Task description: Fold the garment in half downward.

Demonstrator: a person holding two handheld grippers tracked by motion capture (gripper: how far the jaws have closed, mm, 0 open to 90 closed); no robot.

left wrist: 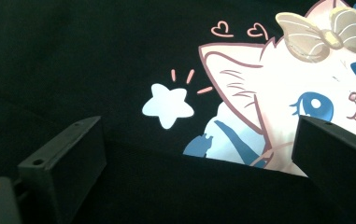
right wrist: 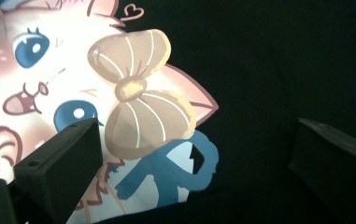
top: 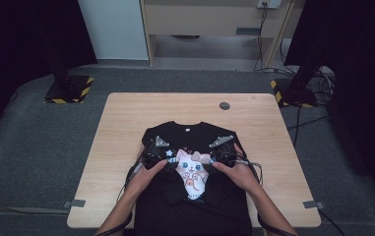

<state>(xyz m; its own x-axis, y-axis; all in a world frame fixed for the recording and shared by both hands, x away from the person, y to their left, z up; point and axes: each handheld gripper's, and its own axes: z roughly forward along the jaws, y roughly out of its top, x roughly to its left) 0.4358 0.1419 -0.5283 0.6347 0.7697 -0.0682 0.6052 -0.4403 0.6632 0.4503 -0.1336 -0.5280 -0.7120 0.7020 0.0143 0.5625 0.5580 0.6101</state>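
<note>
Black t-shirt (top: pixel 195 142) lies flat mid-counter (top: pixel 121 128), near hem hanging off the near edge. Left tool (top: pixel 156 156) and right tool (top: pixel 223 153) sit either side of the cat print (top: pixel 193 169), both gaping wide, gripping nothing, probably lining up a fold.

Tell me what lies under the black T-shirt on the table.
The black T-shirt lies on a wooden table, with bare wood around three sides. Its lower part hangs past the near edge. The surface beneath the cloth is covered, so anything there cannot be seen.
</note>
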